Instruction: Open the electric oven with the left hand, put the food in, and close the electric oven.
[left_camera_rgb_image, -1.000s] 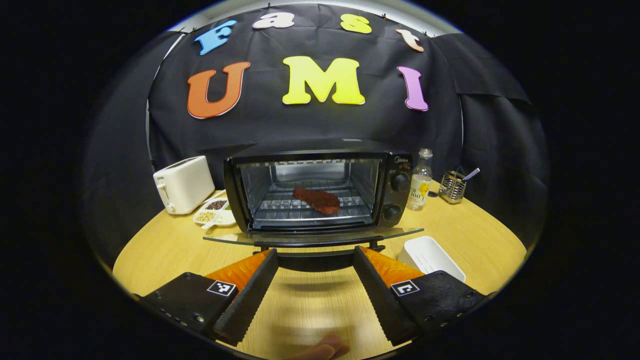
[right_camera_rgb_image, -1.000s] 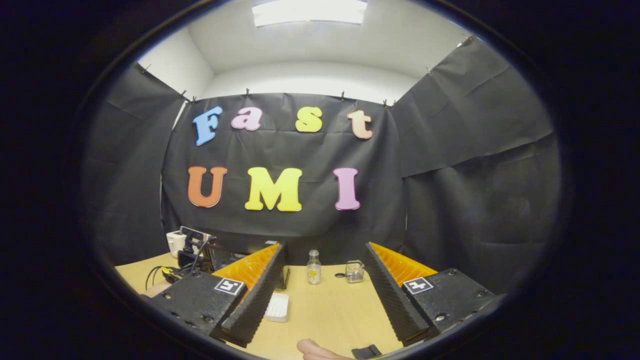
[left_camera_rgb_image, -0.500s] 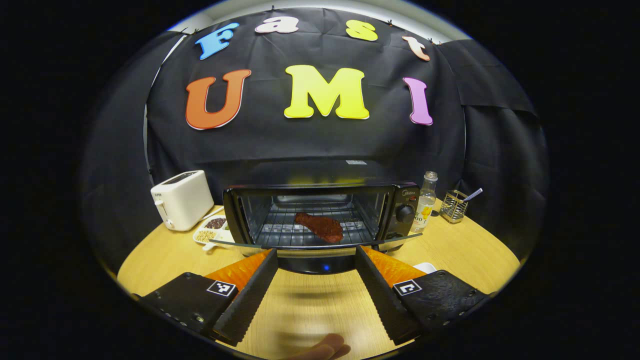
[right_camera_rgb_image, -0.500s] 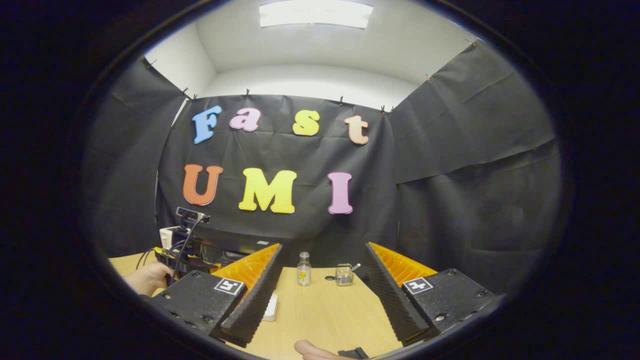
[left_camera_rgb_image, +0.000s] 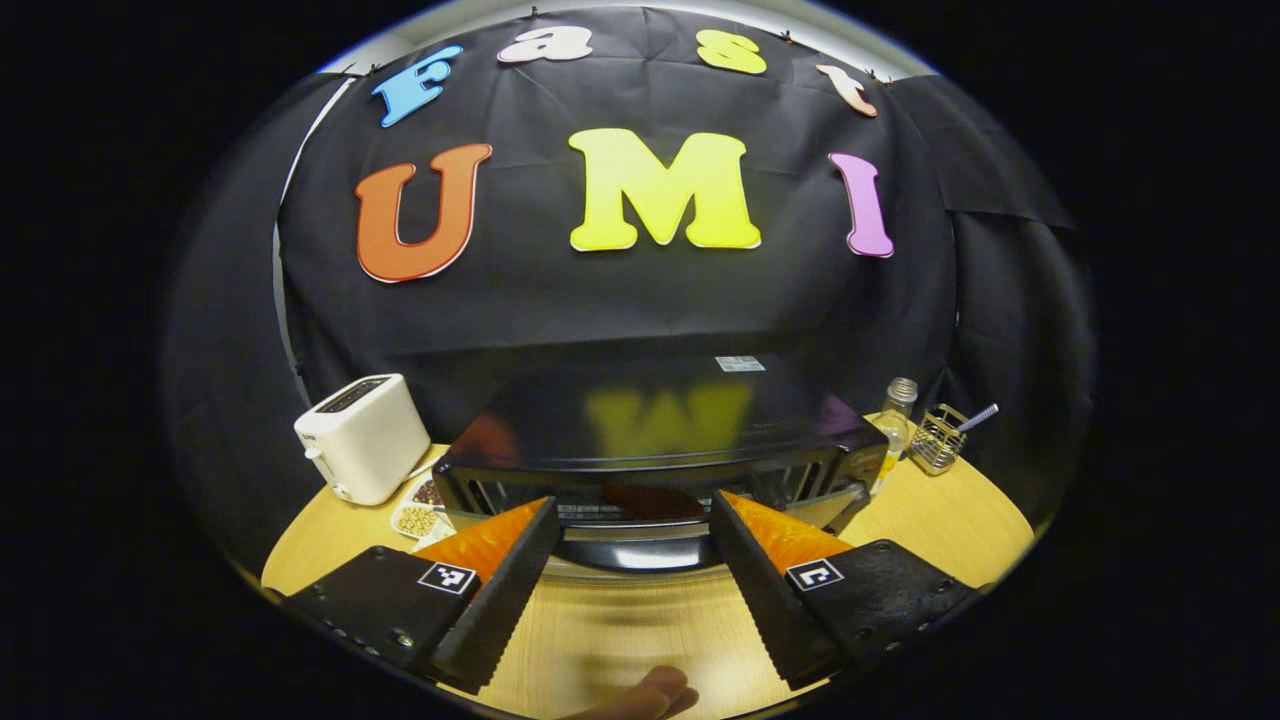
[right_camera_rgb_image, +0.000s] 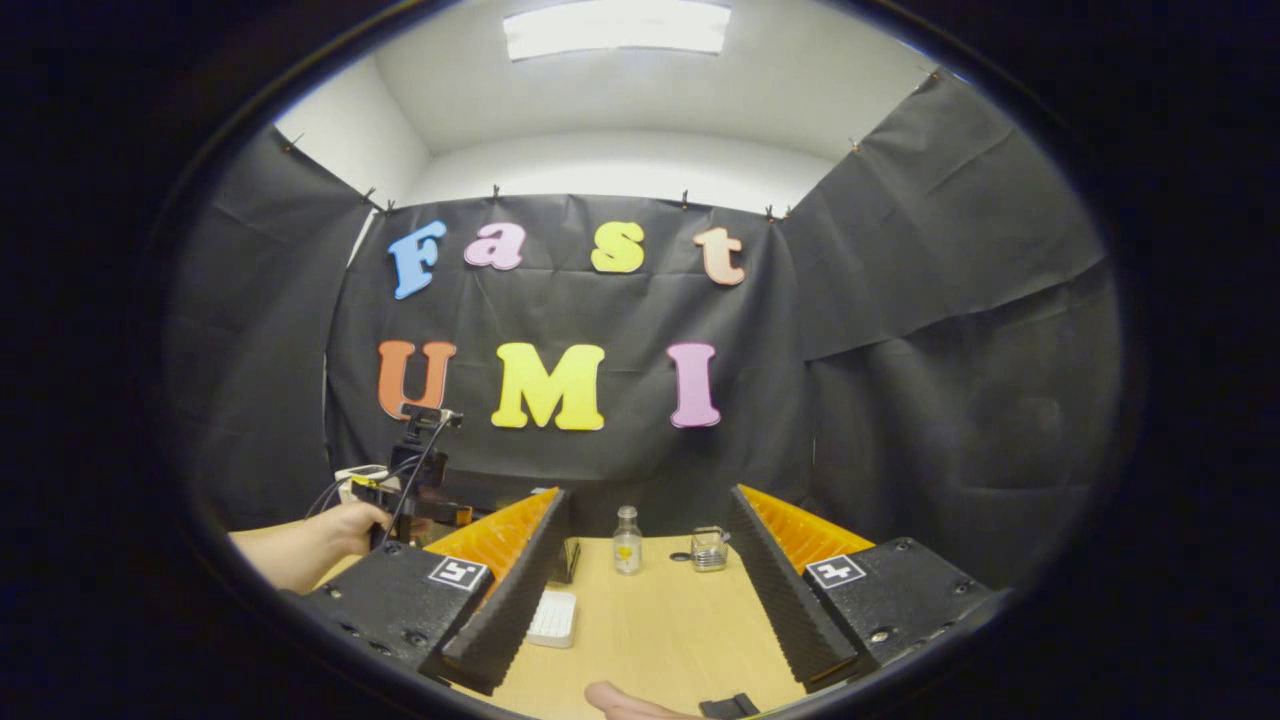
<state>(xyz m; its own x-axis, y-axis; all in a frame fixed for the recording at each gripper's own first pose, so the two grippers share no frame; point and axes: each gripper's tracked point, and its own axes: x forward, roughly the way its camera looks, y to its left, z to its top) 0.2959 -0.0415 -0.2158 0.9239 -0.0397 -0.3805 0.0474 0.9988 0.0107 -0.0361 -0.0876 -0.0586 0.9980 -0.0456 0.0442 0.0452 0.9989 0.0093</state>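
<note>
oven: black electric countertop oven (left_camera_rgb_image: 660, 425) on round wooden counter (left_camera_rgb_image: 620, 625); door near shut, gap left.
food: reddish-brown meat slab (left_camera_rgb_image: 652, 500) inside on rack.
left claw (left_camera_rgb_image: 635, 565): wide open, empty, under door handle; could slip off, door drops back.
right claw (right_camera_rgb_image: 645, 575): wide open, empty, idle.

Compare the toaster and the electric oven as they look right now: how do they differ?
The toaster is white with rounded corners; the electric oven is black and boxy. The oven is far broader than the toaster. The oven has a front door, raised partway by the left gripper, with food inside; the toaster has a slot on top and a side lever. Both stand upright on the wooden table before the black cloth.
</note>
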